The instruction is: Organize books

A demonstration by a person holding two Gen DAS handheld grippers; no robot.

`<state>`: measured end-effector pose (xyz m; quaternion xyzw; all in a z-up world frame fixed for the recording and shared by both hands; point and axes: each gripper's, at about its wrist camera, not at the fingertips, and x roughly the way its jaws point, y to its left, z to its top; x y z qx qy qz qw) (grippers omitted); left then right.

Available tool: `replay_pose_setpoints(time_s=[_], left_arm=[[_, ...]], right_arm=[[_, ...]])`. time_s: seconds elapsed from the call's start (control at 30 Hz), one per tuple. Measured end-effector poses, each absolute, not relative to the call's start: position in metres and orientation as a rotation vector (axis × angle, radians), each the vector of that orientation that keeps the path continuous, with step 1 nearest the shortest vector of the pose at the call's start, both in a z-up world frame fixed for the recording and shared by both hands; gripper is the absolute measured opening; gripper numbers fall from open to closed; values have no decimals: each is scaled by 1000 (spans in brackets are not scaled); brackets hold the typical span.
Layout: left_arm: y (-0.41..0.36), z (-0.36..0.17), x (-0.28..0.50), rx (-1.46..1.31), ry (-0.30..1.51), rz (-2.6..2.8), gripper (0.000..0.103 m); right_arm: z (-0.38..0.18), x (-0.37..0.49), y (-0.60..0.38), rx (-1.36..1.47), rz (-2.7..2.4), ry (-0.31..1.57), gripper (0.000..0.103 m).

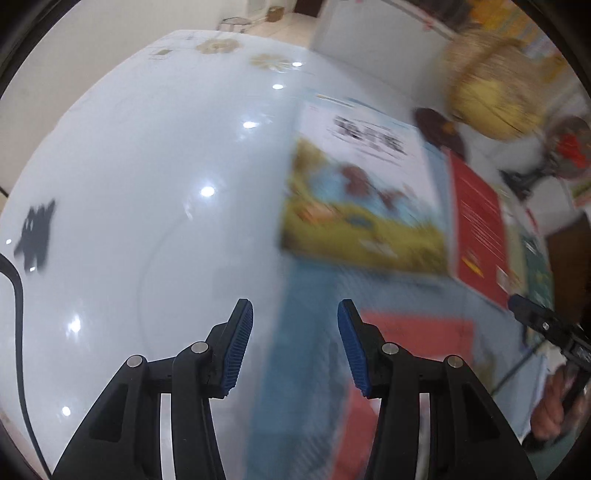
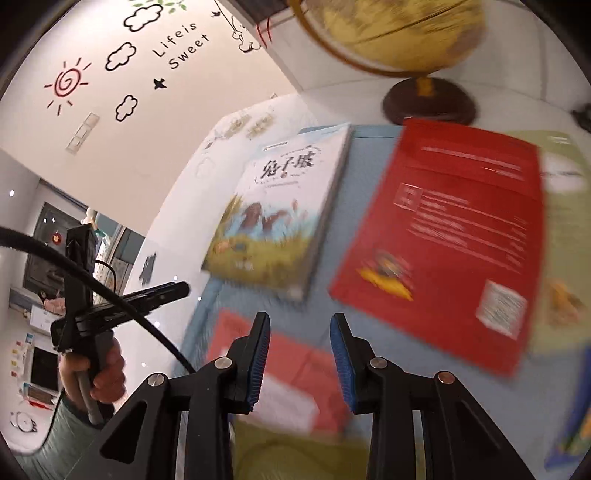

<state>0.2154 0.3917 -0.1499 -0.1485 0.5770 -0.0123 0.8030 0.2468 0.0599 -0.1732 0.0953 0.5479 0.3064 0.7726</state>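
Note:
Several books lie on a blue mat (image 1: 306,332) on the white table (image 1: 147,184). A picture book with a white top and a meadow scene (image 1: 362,192) (image 2: 277,214) lies flat. Beside it is a red book (image 1: 478,225) (image 2: 454,236), back cover up. A pink-red book (image 1: 417,332) (image 2: 280,373) lies nearest. My left gripper (image 1: 295,310) hangs open over the mat's left edge with nothing between its pads. My right gripper (image 2: 300,321) is open above the pink-red book, holding nothing. Both views are blurred.
A yellow globe (image 1: 495,92) (image 2: 399,29) on a dark round base stands behind the books. A pale green book (image 2: 565,221) lies at the far right. A hand holds the left gripper's handle (image 2: 92,362), with its cable crossing nearby. Bare white tabletop stretches left of the mat.

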Motion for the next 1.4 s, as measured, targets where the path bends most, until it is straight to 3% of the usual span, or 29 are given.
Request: replay_pose_setpoints(time_s=[0.1,0.2,0.47,0.57,0.97,1.4], left_arm=[[367,-135,181,-313,1219,-64,46],[340,-126,148,-321,1203,-89,46],[254,-153,96,-365,1298,-155,46],[235,-164,80,-351,1316,-123,45],[198,-164,68,-365,1276,-104,46],[56,-170,70,-244,1340,-415,46]], right_arm=[[-170,218,30,201,643,1205,44],[-179,182,-9,246,660,1235,45],[-220,114,-70,277,605,1334,45],[-236,101,-80,303,620,1368,36],[-237,77,-78,242,685,1359,36],[-232,34,-235,361,449,1340,36]])
